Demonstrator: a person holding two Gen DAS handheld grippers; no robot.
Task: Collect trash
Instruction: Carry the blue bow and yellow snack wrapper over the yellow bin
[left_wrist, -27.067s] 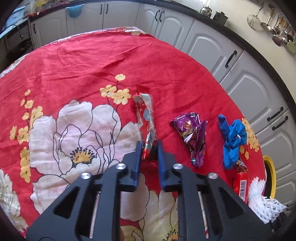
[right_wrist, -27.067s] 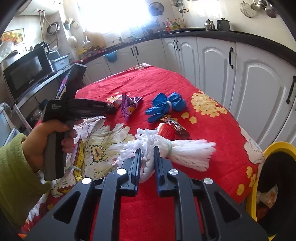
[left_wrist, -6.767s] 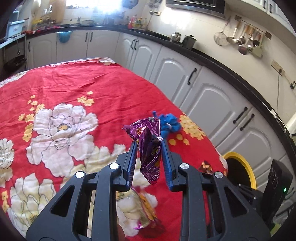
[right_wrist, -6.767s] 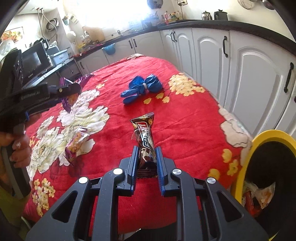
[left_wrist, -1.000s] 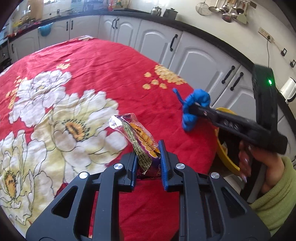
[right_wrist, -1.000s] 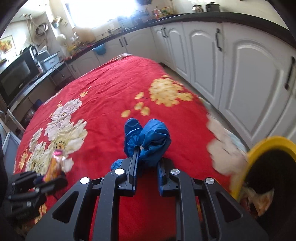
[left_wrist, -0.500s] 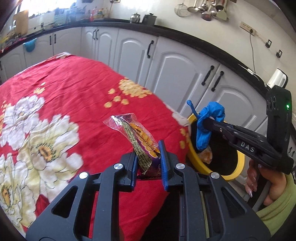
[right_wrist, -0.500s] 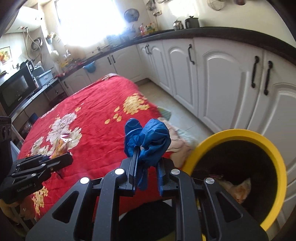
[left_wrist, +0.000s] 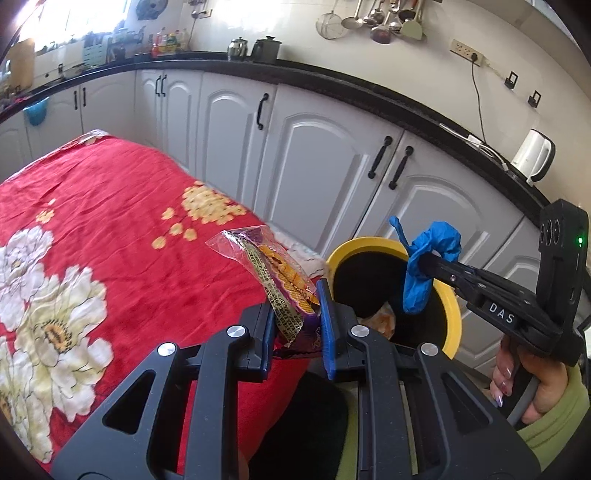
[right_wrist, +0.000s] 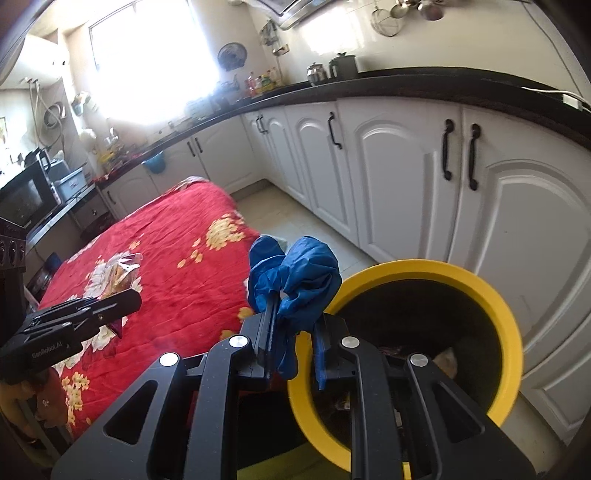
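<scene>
The left claw (left_wrist: 295, 317) was seen clamped on a crinkled snack wrapper (left_wrist: 275, 280) — clear film at its upper end, orange and purple print lower down — which stood up and leaned to the left from between the blue-lined fingers (left_wrist: 327, 325). Beyond and to the right of that claw, a yellow-rimmed trash bin (left_wrist: 452, 306) with a dark interior was found standing on the floor, with some pale crumpled trash visible inside it. The right claw (right_wrist: 291, 332) was closed on a bundle of blue gloves (right_wrist: 299, 280), part of which bulged above the fingertips while a strip hung down between the fingers. In the left wrist view, the gloves (left_wrist: 424, 266) were shown held over the open mouth of the bin, hanging just inside the line of its far rim, not touching it as far as could be told. To the left of both claws, the counter (left_wrist: 110, 206) was covered by a red cloth printed with white and yellow flowers; the wrapper was held beyond its near corner, beside the bin. Behind the bin, white cabinet doors (right_wrist: 406, 177) with black handles were lined up under a dark worktop — a white kettle (left_wrist: 533, 155) was set on it at the far right.
</scene>
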